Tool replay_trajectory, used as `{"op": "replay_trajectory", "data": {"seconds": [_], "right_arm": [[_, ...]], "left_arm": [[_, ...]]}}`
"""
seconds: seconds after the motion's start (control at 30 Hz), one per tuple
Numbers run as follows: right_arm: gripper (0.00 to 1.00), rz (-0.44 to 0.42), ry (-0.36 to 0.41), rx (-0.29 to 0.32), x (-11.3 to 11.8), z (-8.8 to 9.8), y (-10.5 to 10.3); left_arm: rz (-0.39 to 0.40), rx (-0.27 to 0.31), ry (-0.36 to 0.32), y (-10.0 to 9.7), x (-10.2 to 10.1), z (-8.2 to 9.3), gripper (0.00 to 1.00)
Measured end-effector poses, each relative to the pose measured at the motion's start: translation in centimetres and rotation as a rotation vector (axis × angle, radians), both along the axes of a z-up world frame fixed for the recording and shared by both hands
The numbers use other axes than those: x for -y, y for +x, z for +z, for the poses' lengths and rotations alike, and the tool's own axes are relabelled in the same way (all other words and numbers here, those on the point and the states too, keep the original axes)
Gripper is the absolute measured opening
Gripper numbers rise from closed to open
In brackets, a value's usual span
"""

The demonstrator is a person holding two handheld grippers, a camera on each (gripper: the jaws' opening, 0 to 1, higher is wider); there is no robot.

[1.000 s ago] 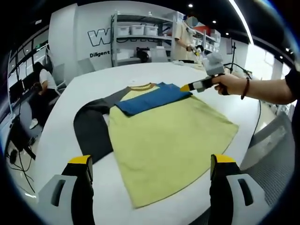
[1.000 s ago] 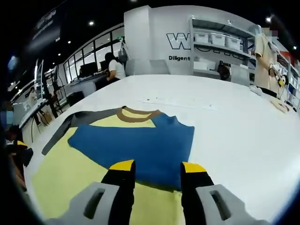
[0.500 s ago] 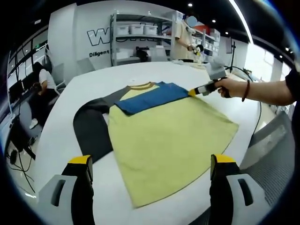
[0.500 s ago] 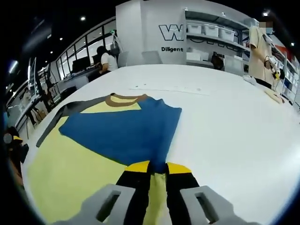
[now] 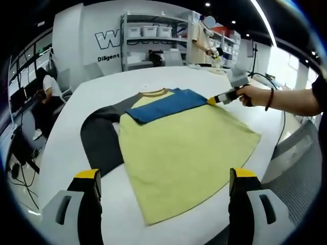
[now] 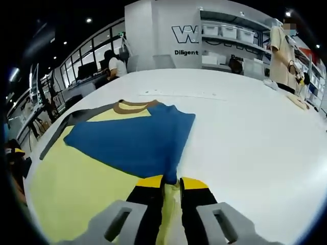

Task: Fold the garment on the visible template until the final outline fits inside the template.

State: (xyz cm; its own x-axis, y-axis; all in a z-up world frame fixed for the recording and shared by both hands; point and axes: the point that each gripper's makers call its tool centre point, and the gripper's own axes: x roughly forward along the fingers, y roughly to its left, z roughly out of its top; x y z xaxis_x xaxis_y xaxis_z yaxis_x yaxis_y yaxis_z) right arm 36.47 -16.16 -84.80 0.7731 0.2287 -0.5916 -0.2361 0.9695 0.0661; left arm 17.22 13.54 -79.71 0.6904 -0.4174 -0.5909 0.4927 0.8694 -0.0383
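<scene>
In the left gripper view, the left gripper (image 5: 162, 179) hangs with its yellow-tipped black jaws spread wide and holding nothing, just off the near hem of the yellow long-sleeved shirt with a brown collar (image 5: 184, 148); the shirt lies flat on the large white table (image 5: 66, 148); its dark grey sleeve (image 5: 100, 143) stretches out from the shoulder onto the tabletop, while its blue sleeve (image 5: 166, 105) is folded across the chest below the collar. At the shirt's far edge the right gripper (image 5: 211, 100), carried by a person's hand (image 5: 250, 94), has its jaws drawn narrow, pinching the blue sleeve's edge; beyond the shirt stand metal shelves with white bins (image 5: 148, 35).

In the right gripper view, the right gripper (image 6: 171, 181) nips the blue sleeve (image 6: 135, 140).
</scene>
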Motion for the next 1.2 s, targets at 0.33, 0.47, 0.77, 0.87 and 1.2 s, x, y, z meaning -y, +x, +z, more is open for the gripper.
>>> {"op": "replay_trajectory", "data": {"seconds": [0.33,0.47,0.77,0.87,1.2], "right_arm": [[0.14,-0.006,-0.010,-0.035,1.4,-1.4,-1.4],[0.10,-0.046,0.027,-0.037,1.8,-0.7,-1.7],[0.02,-0.030,0.010,-0.047,1.4,-1.5,-1.8],[0.00,-0.025,0.012,-0.049,1.6,-1.4,-1.8],[0.00,-0.015,-0.038,-0.064,3.5,-1.4,-1.8]], "left_arm": [[-0.003,-0.012,0.015,-0.1,-0.1,-0.3,0.99],[-0.003,-0.013,0.017,-0.1,-0.2,-0.3,0.99],[0.008,-0.014,0.019,-0.1,-0.3,-0.3,0.99],[0.011,-0.017,0.016,-0.1,-0.3,-0.3,0.99],[0.011,-0.013,0.005,-0.2,-0.3,-0.2,0.99]]}}
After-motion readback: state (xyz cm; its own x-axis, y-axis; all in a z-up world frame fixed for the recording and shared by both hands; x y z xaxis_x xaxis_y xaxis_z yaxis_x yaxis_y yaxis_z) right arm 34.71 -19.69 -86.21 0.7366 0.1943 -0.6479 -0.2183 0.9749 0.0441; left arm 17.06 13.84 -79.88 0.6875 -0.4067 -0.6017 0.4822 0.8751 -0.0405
